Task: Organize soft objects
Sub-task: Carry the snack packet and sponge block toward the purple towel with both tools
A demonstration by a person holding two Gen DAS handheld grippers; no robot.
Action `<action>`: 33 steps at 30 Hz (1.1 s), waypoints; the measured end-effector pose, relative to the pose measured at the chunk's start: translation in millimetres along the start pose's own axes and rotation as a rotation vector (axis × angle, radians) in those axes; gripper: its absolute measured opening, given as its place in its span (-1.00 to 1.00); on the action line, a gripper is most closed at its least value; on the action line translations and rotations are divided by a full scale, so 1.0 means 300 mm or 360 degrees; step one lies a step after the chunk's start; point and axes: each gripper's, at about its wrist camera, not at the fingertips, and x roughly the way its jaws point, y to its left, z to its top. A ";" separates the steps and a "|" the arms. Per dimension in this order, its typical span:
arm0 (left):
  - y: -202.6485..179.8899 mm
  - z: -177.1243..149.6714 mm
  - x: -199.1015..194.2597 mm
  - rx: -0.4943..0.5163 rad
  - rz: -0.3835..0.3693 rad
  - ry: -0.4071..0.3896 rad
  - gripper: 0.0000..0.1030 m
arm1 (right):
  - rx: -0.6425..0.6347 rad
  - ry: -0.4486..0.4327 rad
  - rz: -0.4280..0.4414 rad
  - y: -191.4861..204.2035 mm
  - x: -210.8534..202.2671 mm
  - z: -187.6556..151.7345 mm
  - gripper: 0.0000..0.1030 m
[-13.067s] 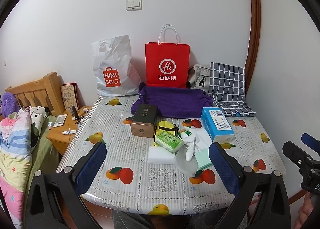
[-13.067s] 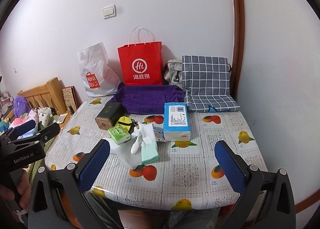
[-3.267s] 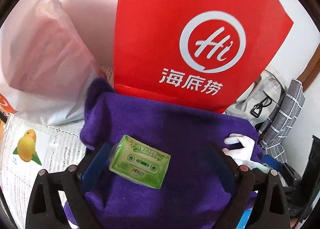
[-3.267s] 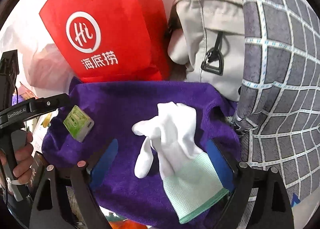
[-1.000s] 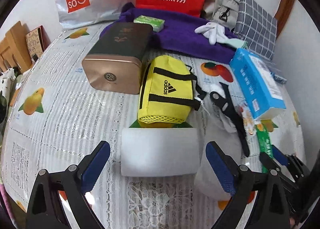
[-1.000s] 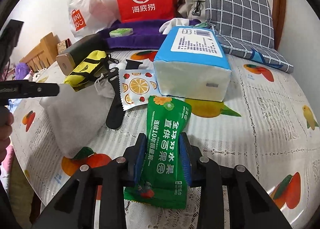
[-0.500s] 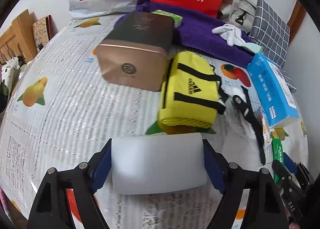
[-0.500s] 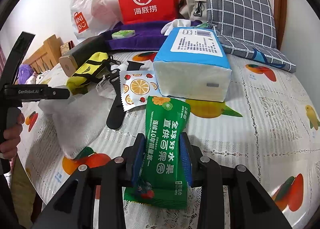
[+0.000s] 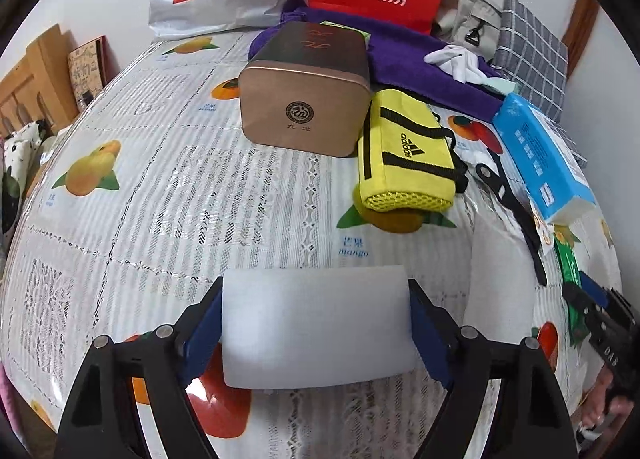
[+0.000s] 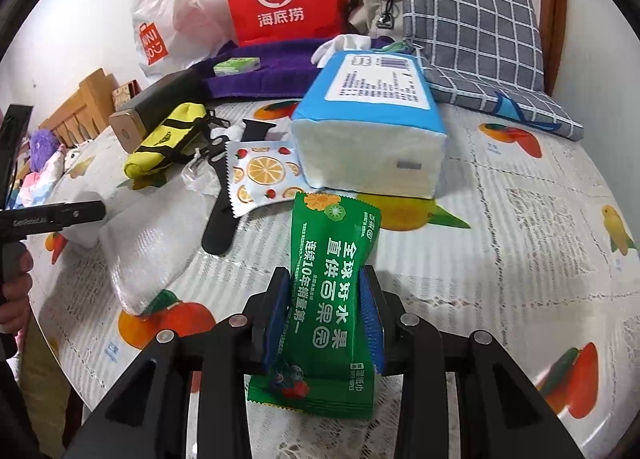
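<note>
White sponge point(image 9: 316, 323) between left fingers point(image 9: 202, 325).

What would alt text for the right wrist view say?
The right tool pinches a green wet-wipes packet over a fruit-print tablecloth. Behind it lie a blue tissue pack and a yellow pouch.

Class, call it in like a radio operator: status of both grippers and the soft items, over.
Left gripper clamped on white sponge block. Right gripper clamped on green wipes packet. Purple towel ahead, tissue pack between.
</note>
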 end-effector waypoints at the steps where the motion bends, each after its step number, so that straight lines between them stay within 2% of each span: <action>1: 0.002 -0.003 -0.001 0.0005 -0.0005 -0.0007 0.61 | 0.0012 0.0005 0.0002 -0.005 -0.002 -0.001 -0.32; 4: 0.004 -0.005 -0.002 0.0002 -0.0024 -0.0015 0.63 | 0.0063 0.0045 0.0008 -0.016 -0.010 0.000 -0.33; 7: -0.019 -0.002 0.009 0.0064 0.0027 0.0012 0.64 | 0.0089 0.0085 0.0003 -0.016 -0.014 0.007 -0.33; 12: -0.019 -0.008 0.006 0.0060 0.0036 -0.0006 0.61 | 0.0126 0.0112 0.0000 -0.019 -0.024 0.028 -0.33; 13: -0.016 -0.007 0.002 0.0055 0.0043 -0.0005 0.54 | 0.0127 0.0112 0.0001 -0.018 -0.028 0.035 -0.33; 19: 0.019 0.017 -0.025 -0.0054 -0.0085 0.0024 0.53 | 0.0106 0.0073 0.0036 -0.001 -0.068 0.093 -0.33; 27: 0.024 0.090 -0.101 -0.0075 -0.0097 -0.0047 0.53 | 0.0118 -0.0003 0.0116 -0.011 -0.117 0.165 -0.33; 33: 0.022 0.166 -0.160 -0.0085 -0.0084 -0.0119 0.53 | 0.0077 -0.0072 0.0110 -0.006 -0.165 0.238 -0.35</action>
